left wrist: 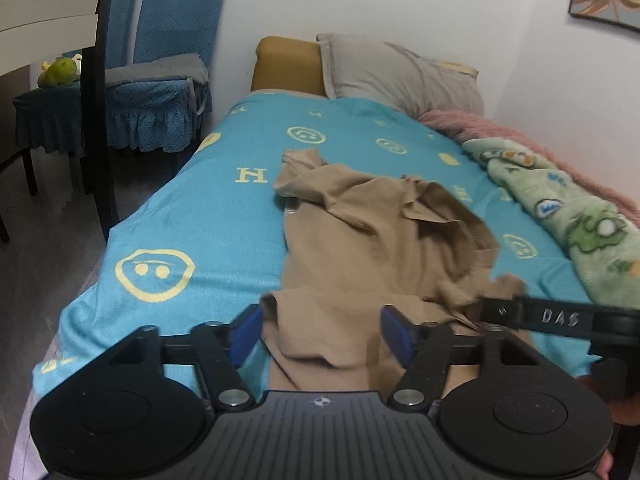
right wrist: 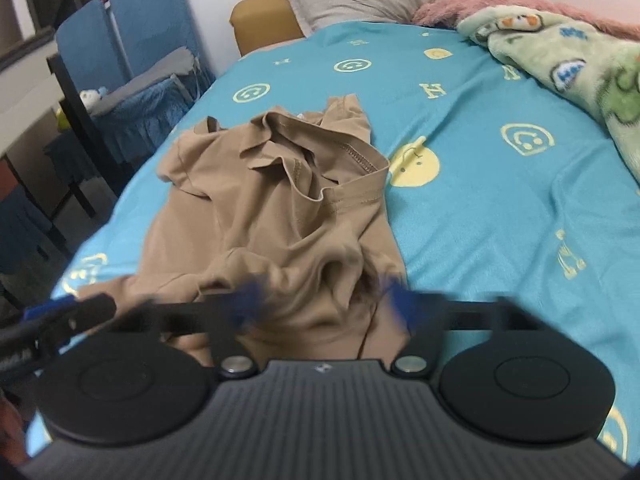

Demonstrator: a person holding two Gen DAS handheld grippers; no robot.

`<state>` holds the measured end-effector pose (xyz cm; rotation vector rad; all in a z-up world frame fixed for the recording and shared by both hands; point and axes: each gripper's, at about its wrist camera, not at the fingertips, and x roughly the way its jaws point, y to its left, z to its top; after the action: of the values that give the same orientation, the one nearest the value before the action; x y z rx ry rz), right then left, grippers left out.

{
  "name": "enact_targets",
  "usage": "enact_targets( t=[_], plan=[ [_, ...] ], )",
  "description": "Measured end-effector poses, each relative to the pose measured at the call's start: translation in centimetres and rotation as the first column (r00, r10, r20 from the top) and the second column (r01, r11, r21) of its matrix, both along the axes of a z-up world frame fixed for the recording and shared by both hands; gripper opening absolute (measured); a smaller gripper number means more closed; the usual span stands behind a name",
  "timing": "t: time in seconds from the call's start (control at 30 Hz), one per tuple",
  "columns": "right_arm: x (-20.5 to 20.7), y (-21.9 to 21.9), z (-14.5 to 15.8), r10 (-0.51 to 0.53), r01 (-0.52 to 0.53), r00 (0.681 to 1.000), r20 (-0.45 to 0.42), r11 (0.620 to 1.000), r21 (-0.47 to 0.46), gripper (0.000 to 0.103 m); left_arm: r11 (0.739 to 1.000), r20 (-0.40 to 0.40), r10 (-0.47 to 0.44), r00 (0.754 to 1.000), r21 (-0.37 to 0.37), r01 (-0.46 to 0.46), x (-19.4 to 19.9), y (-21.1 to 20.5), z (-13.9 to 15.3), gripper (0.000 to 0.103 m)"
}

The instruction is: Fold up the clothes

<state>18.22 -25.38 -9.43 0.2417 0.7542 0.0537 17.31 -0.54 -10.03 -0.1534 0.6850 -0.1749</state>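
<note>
A tan polo shirt [left wrist: 360, 240] lies crumpled on the bed's turquoise sheet [left wrist: 180, 208], with its collar and sleeves bunched at the far end. My left gripper [left wrist: 320, 330] stands open at the shirt's near edge; cloth lies loose between its blue pads [left wrist: 246, 328]. In the right wrist view the same shirt [right wrist: 272, 208] spreads ahead, and my right gripper [right wrist: 322, 300] is open over its near hem, the pads blurred. The right gripper's finger [left wrist: 500, 312] reaches in from the right in the left wrist view. One finger of the left gripper [right wrist: 80, 308] shows at the left edge.
A grey pillow [left wrist: 400, 72] and a tan cushion [left wrist: 288, 64] sit at the bed's head. A green cartoon blanket [left wrist: 560, 208] and a pink one [left wrist: 500, 128] lie along the wall side. Blue-covered chairs [left wrist: 160, 80] and a table [left wrist: 44, 28] stand left of the bed.
</note>
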Motion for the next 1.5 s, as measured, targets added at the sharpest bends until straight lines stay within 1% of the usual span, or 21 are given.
enact_targets(
  t=[0.07,0.2,0.3,0.37,0.43,0.53,0.63,0.73,0.83,0.87,0.9,1.0,1.03,1.1,1.17,1.27,1.33,1.4,1.43,1.47,1.5],
  plan=[
    [-1.3,-0.2,0.8,-0.013,0.013,1.0,0.007,0.999,0.033,0.097,1.0,0.002,-0.01,1.0,-0.027,0.01,-1.8,0.0,0.7,0.073],
    [-4.3,-0.5,2.6,-0.068,0.066,0.998,0.017,0.993,0.095,0.096,0.997,-0.063,-0.015,0.998,-0.079,0.01,-5.5,-0.5,0.9,0.073],
    [-6.5,-1.4,3.2,-0.118,0.116,0.993,-0.006,0.97,0.214,0.096,0.983,-0.137,-0.015,0.99,-0.182,-0.01,-7.4,0.0,0.4,0.073],
    [-8.1,-2.3,3.2,-0.156,0.159,0.987,-0.034,0.938,0.309,0.096,0.959,-0.2,-0.008,0.98,-0.28,-0.05,-8.1,0.9,-0.4,0.073],
    [-9.6,-3.3,2.6,-0.19,0.204,0.979,-0.076,0.886,0.416,0.096,0.925,-0.265,-0.005,0.964,-0.368,-0.096,-8.3,1.7,-1.5,0.073],
    [-11.5,-4.8,0.8,-0.244,0.296,0.955,-0.167,0.779,0.553,0.096,0.864,-0.368,-0.011,0.93,-0.472,-0.177,-7.5,2.6,-3.8,0.073],
    [-12.5,-5.5,-1.6,-0.264,0.378,0.926,-0.271,0.657,0.652,0.097,0.776,-0.403,-0.019,0.915,-0.583,-0.241,-6.8,3.6,-5.7,0.073],
    [-12.1,-4.5,-3.9,-0.236,0.406,0.914,-0.331,0.571,0.714,0.094,0.674,-0.425,-0.003,0.905,-0.67,-0.312,-6.4,4.4,-7.1,0.072],
    [-11.1,-3.6,-5.9,-0.234,0.433,0.901,-0.365,0.517,0.738,0.086,0.612,-0.436,0.032,0.899,-0.703,-0.362,-6.1,5.2,-8.0,0.064],
    [-10.8,-3.5,-6.3,-0.248,0.442,0.897,-0.366,0.508,0.739,0.075,0.591,-0.44,0.044,0.897,-0.713,-0.378,-6.0,5.5,-8.3,0.057],
    [-10.6,-3.5,-6.5,-0.267,0.451,0.892,-0.364,0.504,0.736,0.068,0.575,-0.447,0.063,0.893,-0.714,-0.398,-6.0,5.8,-8.5,0.047],
    [-10.6,-4.1,-6.6,-0.356,0.481,0.872,-0.337,0.487,0.729,0.064,0.552,-0.46,0.114,0.88,-0.707,-0.441,-6.2,6.5,-9.0,0.03],
    [-10.6,-4.3,-6.6,-0.383,0.492,0.863,-0.33,0.483,0.725,0.061,0.541,-0.461,0.126,0.878,-0.71,-0.451,-6.3,6.7,-9.1,0.027],
    [-10.7,-4.6,-6.7,-0.414,0.517,0.847,-0.335,0.487,0.704,0.038,0.533,-0.457,0.146,0.877,-0.71,-0.459,-6.3,7.0,-9.0,0.021],
    [-10.6,-4.8,-6.8,-0.43,0.536,0.835,-0.342,0.498,0.682,0.023,0.539,-0.433,0.16,0.887,-0.714,-0.446,-6.4,7.0,-8.7,0.018],
    [-10.5,-4.7,-6.2,-0.433,0.522,0.843,-0.319,0.518,0.678,0.012,0.559,-0.378,0.171,0.91,-0.723,-0.406,-6.6,7.0,-7.6,0.009],
    [-10.5,-4.6,-5.1,-0.428,0.492,0.861,-0.275,0.564,0.663,0.011,0.578,-0.328,0.17,0.929,-0.73,-0.363,-6.9,6.9,-6.4,0.007],
    [-10.9,-4.7,-3.8,-0.415,0.448,0.884,-0.215,0.625,0.639,0.01,0.618,-0.273,0.154,0.95,-0.723,-0.308,-7.0,6.8,-4.7,0.006],
    [-11.3,-4.8,-3.2,-0.408,0.431,0.893,-0.192,0.645,0.632,0.01,0.638,-0.253,0.149,0.956,-0.714,-0.289,-7.1,6.8,-3.8,0.006],
    [-11.6,-4.9,-2.7,-0.403,0.421,0.897,-0.184,0.647,0.635,0.01,0.657,-0.233,0.144,0.962,-0.704,-0.269,-7.2,6.7,-2.8,0.006],
    [-11.9,-5.0,-2.2,-0.396,0.415,0.899,-0.184,0.645,0.641,0.009,0.66,-0.224,0.14,0.965,-0.705,-0.259,-7.7,6.8,-2.1,0.006]
  ],
)
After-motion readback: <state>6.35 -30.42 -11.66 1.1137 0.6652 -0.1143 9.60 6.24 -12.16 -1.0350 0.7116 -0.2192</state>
